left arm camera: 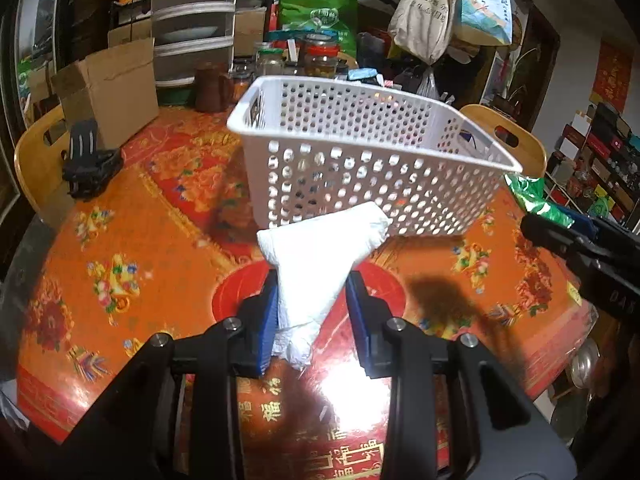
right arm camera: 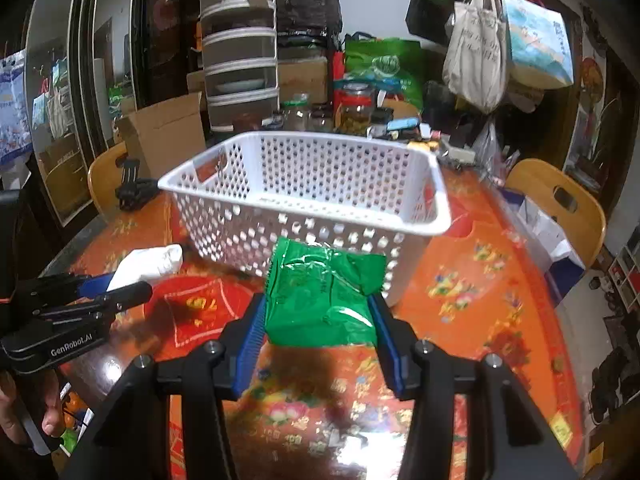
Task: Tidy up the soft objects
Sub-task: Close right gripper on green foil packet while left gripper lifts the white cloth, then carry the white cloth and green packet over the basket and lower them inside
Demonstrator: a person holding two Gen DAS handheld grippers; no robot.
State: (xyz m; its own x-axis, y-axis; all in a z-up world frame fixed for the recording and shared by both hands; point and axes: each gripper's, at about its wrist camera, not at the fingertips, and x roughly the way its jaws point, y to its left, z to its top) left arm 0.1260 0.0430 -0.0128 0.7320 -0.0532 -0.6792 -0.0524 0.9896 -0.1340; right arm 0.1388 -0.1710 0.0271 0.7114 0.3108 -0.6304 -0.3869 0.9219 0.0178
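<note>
The basket (left arm camera: pixel 360 152) stands on the table (left arm camera: pixel 120 240), with jars (left arm camera: pixel 320 60) and a drawer unit (left arm camera: pixel 192 20) behind it. A cardboard box (left arm camera: pixel 112 92) sits to its left. Before the basket, the left hand-held gripper (left arm camera: pixel 312 308) holds a folded bag (left arm camera: pixel 316 256); the right hand-held gripper (right arm camera: pixel 320 320) holds a foil packet (right arm camera: pixel 324 296) beside it.

White basket (left arm camera: pixel 360 160) wall ahead, open top

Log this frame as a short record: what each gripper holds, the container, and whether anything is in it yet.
left gripper: shut on white bag, held above the table
right gripper: shut on green bag, held above the table
container: white perforated basket, on the red patterned tablecloth
basket contents: none visible
bags vs basket: both just in front of it, outside
</note>
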